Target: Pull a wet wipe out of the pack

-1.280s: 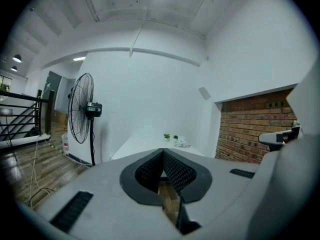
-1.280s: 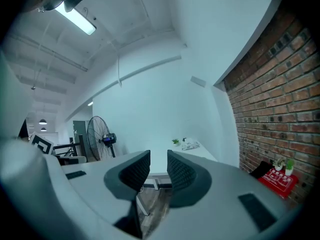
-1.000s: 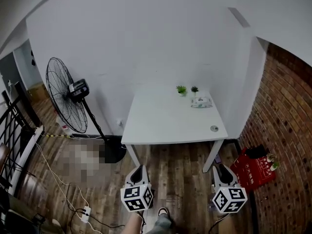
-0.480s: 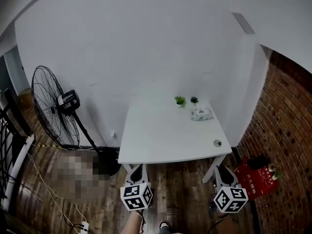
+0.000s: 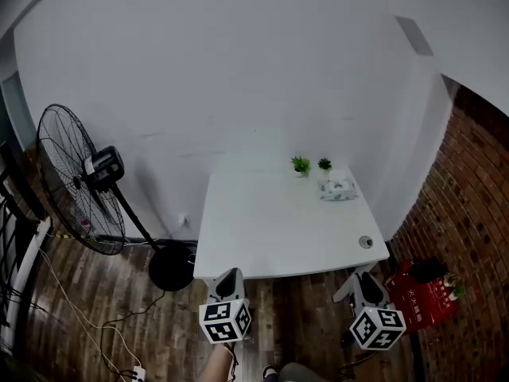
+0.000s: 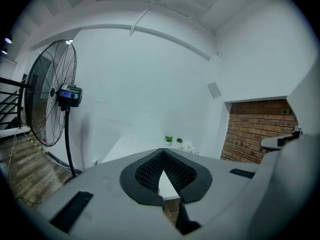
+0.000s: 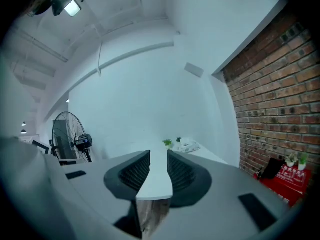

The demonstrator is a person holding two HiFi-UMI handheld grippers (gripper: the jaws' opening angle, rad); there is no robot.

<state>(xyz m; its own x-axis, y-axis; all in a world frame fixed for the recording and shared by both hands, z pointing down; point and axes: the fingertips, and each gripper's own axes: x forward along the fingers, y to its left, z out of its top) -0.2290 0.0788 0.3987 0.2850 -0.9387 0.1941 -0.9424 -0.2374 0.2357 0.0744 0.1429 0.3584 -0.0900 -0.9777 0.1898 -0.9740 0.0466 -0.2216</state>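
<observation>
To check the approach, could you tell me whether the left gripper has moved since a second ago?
Yes: the left gripper has moved forward toward the table, now almost reaching its near edge.

1. Table point(image 5: 278, 229) backs onto the rear wall.
2. Wet wipe pack point(image 5: 337, 189) lies at the table's far right corner.
3. Two potted plants point(image 5: 301, 165) point(image 5: 324, 165) stand side by side behind and left of the pack.
4. Small round object point(image 5: 366, 242) lies on the near right corner.
5. Pedestal fan point(image 5: 75, 189) stands on the floor left of the table.
6. Brick wall point(image 5: 469, 213) is on the right, with a box point(image 5: 421, 293) on the floor at its foot.
7. Left gripper point(image 5: 230, 274) and right gripper point(image 5: 358, 275) hang over the floor, just before the table's near edge.
</observation>
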